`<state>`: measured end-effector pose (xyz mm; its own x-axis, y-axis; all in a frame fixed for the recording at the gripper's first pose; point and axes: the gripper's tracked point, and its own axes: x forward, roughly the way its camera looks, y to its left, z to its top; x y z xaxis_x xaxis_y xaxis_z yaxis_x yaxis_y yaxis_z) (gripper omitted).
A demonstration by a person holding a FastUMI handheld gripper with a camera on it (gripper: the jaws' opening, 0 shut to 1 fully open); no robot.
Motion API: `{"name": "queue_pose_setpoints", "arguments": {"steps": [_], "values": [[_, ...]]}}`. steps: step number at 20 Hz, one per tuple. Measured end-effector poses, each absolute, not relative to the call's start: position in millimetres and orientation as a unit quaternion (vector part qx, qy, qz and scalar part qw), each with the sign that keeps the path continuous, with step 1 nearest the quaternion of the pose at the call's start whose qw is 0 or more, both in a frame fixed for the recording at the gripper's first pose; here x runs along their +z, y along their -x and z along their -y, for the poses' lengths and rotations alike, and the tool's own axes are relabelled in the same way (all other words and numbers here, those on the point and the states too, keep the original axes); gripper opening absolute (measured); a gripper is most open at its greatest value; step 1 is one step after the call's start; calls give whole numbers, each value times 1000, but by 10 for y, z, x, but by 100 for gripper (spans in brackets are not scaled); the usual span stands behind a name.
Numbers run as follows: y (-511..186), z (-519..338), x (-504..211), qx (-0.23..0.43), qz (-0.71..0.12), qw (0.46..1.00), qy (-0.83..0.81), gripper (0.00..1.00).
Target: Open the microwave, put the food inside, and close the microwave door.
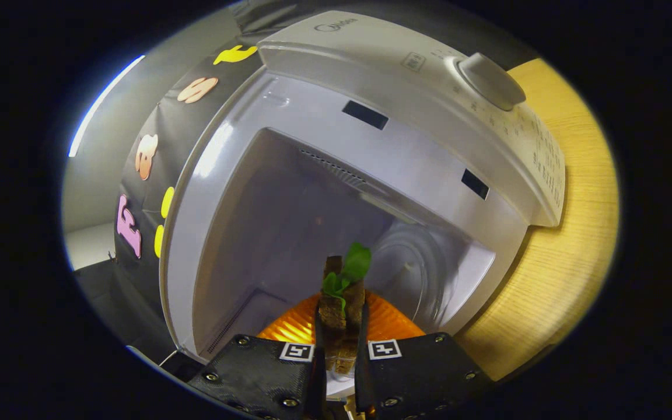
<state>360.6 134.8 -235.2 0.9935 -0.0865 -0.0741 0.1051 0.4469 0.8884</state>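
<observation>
- While the microwave (pixel 336 192) stands with its cavity wide open, the gripper (pixel 340 350) points straight into it, tilted so the appliance appears rotated clockwise.
- Both black fingers (pixel 319 338) are drawn close together and press on a brown, crumbly piece of food (pixel 342 309) from either side; the piece stands upright between them.
- Green leaves (pixel 350 268) sit on top of the food, at 12 o'clock from the fingertips.
- Just beyond the fingers, under and around the food, lies an orange ribbed plate (pixel 391 321), which appears to rest at the mouth of the cavity.
- At 2 o'clock from the food, deeper inside, is the clear glass turntable (pixel 417 268).
- The cavity's grey walls show a row of small vent holes (pixel 336 169) at 12 o'clock from the food.
- The control panel (pixel 487 116) carries a round grey knob (pixel 490 80) at 1 o'clock from the gripper.
- Two dark latch slots (pixel 365 114) mark the front frame beside the panel.
- A light wooden tabletop (pixel 569 262) lies at 3 o'clock from the fingers, beside the microwave.
</observation>
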Motion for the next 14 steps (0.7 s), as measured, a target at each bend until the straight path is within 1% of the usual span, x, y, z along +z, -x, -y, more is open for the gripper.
{"name": "queue_pose_setpoints", "arguments": {"steps": [3, 6, 10, 12, 13, 14], "values": [[-3708, -1334, -2391, -66, -7, 851, -521, 19], [-3790, -1323, -2419, -77, -8, 833, -548, 19], [-3823, -1276, -2507, -94, -23, 835, -541, 19], [-3823, -1230, -2531, -100, -33, 835, -540, 28], [-3828, -1223, -2533, -98, -34, 839, -535, 36], [-3818, -1200, -2490, -95, -32, 846, -524, 38]]}}
